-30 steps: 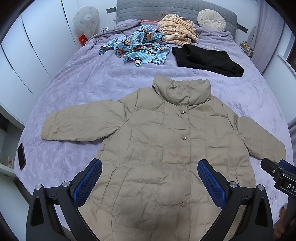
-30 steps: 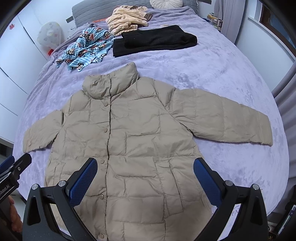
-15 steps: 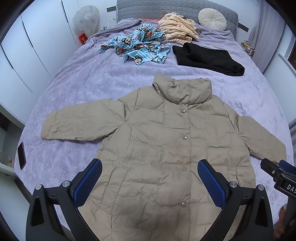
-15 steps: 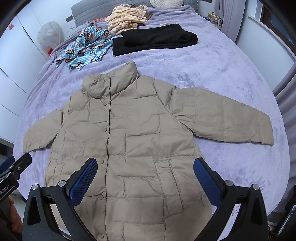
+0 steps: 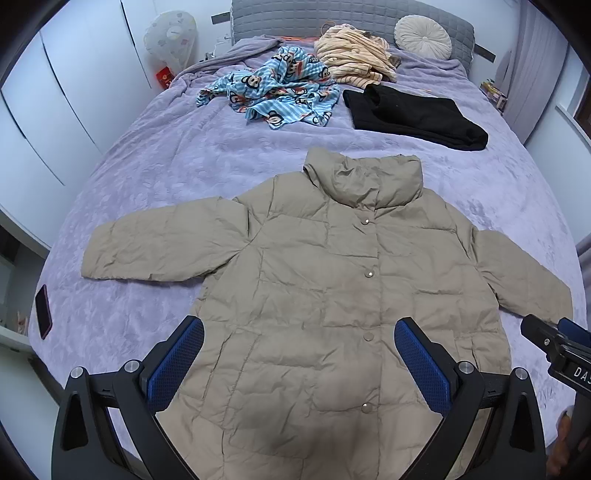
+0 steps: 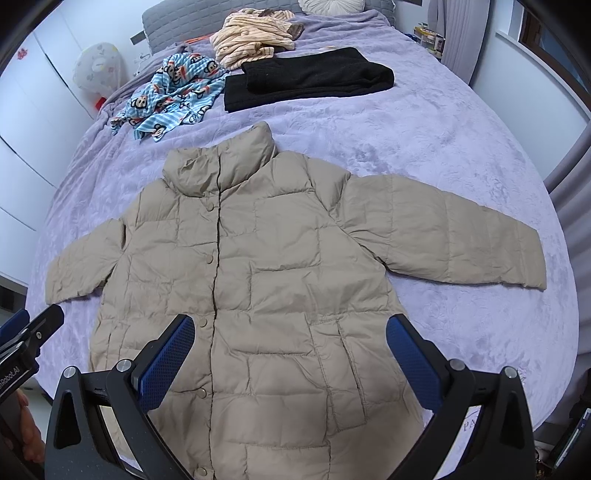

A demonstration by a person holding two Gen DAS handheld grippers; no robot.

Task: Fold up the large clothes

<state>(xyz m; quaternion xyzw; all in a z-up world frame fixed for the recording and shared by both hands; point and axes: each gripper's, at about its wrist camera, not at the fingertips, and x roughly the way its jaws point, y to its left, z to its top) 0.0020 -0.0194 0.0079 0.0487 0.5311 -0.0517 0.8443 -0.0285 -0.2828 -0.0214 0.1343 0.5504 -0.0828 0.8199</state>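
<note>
- Beige puffer jacket [image 5: 332, 288] lies flat, front up, snaps closed, centre of both frames on the purple bed [image 5: 159, 170]; collar points to the top of frame, hem runs off the bottom edge under the claws.
- Sleeves spread out sideways: one ends near the left bed edge in the left wrist view, the other ends near the right bed edge in the right wrist view [image 6: 461, 240].
- Left claw [image 5: 299, 358] spread wide apart, holds nothing, hovers over the lower jacket body; blue pads either side of the snap line.
- Right claw [image 6: 290, 354] also wide apart, empty, over the lower jacket, pocket seam between its fingers.
- Each claw shows at the side edge of the other's view: right one at lower right, left one at lower left.
- Open bedding: broad bare purple band between collar and the clothes at the top of frame; narrow bare strips beside the sleeves.
- Top of frame: blue cartoon-print garment [image 5: 273, 88] crumpled, striped cream garment [image 5: 354, 55] heaped, black garment [image 5: 413, 114] folded; all well apart from the jacket.
- Round cushion [image 5: 423, 37] against the grey headboard [image 5: 295, 14].
- Dark phone [image 5: 43, 312] on the bed's left edge, near the left sleeve cuff.
- White wardrobe doors [image 5: 55, 92] at left; curtain [image 5: 532, 74] at upper right.
- No containers in view.
</note>
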